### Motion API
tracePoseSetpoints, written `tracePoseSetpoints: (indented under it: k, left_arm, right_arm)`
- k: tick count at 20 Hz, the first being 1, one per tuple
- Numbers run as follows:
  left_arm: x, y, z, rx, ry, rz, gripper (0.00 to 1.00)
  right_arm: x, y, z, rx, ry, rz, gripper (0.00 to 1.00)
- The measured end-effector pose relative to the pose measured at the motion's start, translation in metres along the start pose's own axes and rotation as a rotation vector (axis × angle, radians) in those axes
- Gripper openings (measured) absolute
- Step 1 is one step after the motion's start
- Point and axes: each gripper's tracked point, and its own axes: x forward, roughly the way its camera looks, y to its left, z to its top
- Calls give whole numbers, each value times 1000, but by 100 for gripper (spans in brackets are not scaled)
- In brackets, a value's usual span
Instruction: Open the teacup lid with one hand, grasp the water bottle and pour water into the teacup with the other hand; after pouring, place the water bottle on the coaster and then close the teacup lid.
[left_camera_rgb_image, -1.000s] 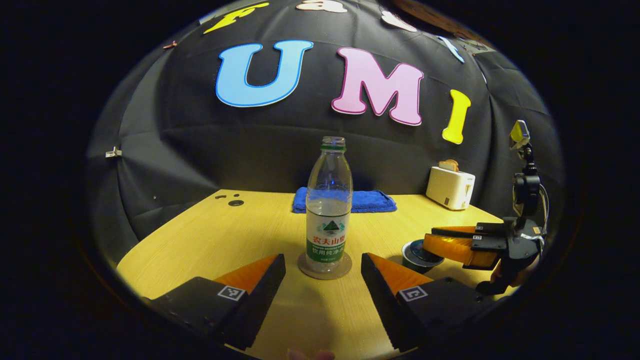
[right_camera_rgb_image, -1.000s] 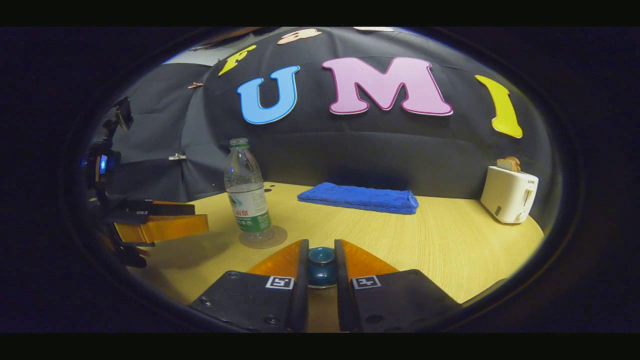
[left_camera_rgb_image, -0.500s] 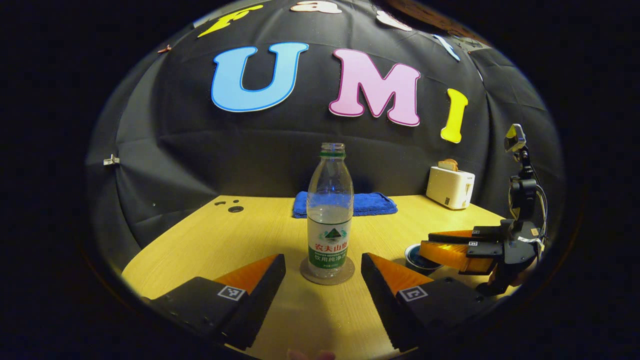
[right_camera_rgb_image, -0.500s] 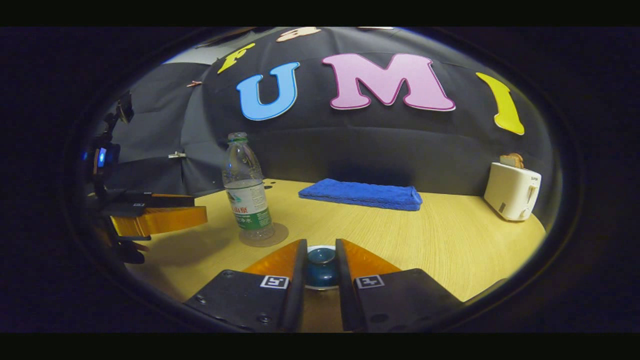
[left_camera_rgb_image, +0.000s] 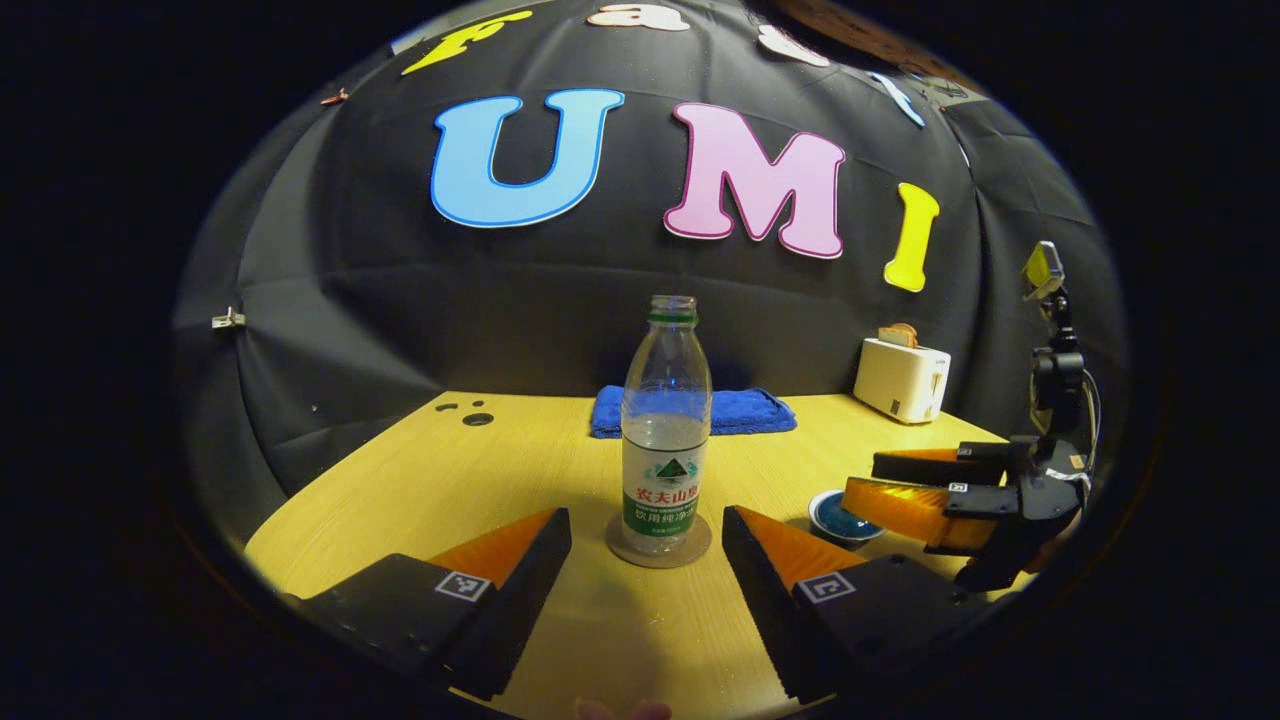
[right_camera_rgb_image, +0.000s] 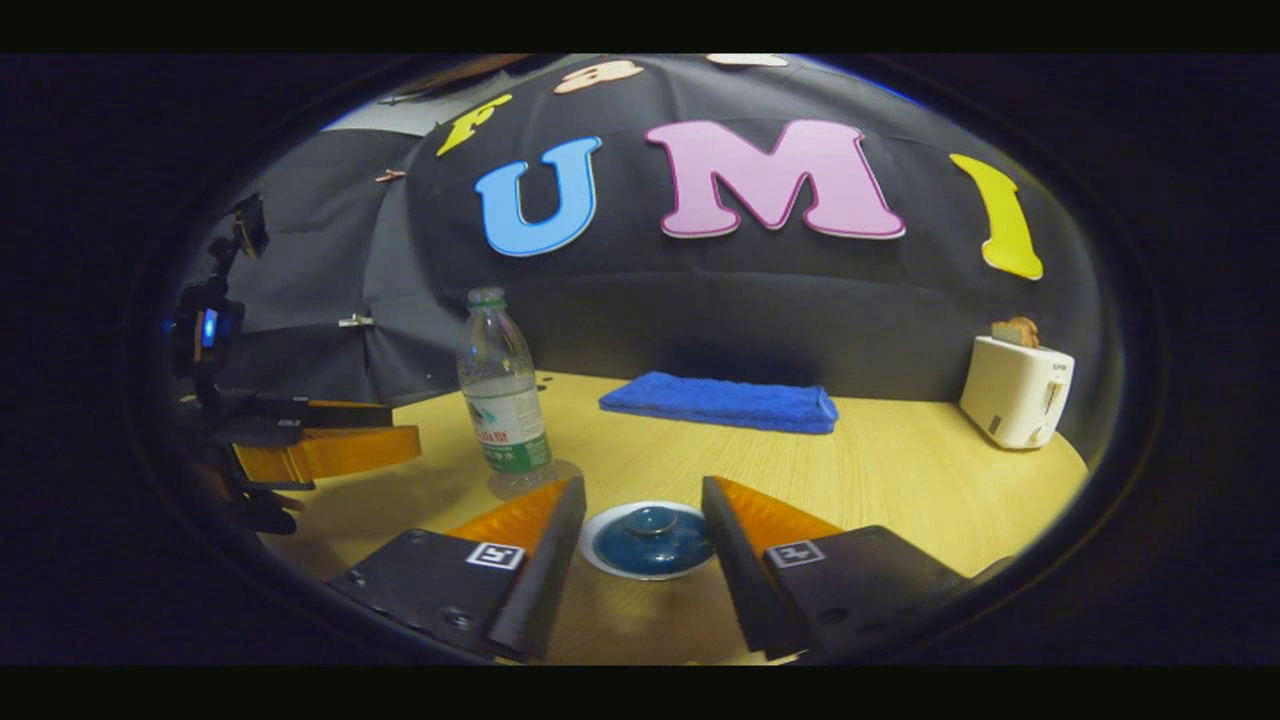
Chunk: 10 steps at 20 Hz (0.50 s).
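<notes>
A clear plastic water bottle (left_camera_rgb_image: 665, 430) stands upright on a round brown coaster (left_camera_rgb_image: 658, 541) on the wooden table (left_camera_rgb_image: 420, 480), ahead of the left gripper's (left_camera_rgb_image: 646, 540) spread fingers.

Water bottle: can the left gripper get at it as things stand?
Probably yes. The water bottle stands upright on its coaster, straight ahead of the left gripper, whose jaws are open, with bare table between. The right gripper sits off to the side.

Upright bottle (left_camera_rgb_image: 665, 420) on coaster (left_camera_rgb_image: 658, 541); lidded teacup (right_camera_rgb_image: 648, 538) nearby.
</notes>
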Motion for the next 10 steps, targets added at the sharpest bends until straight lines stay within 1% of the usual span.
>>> tracePoseSetpoints:
  k: [2, 3, 4, 6, 8, 9, 10]
  left_arm:
    - [-8, -1, 6, -3, 4, 12, 95]
    - [-12, -2, 13, -5, 1, 15, 95]
    - [-18, -5, 21, -10, -1, 17, 95]
    - [-30, -10, 39, -27, 0, 19, 95]
    - [-46, -13, 60, -36, 0, 36, 95]
    - [-54, -14, 72, -44, 1, 45, 98]
    - [-65, -15, 82, -50, 5, 57, 95]
  right_arm:
    - [-14, -4, 28, -15, -52, -16, 85]
    - [-20, -9, 43, -23, -68, -25, 87]
    - [-28, -14, 59, -25, -77, -29, 91]
    - [-44, -20, 96, 1, -100, -42, 96]
    - [-62, -21, 131, 42, -125, -51, 97]
    - [-71, -22, 148, 55, -136, -61, 97]
    - [-81, -22, 163, 59, -143, -76, 97]
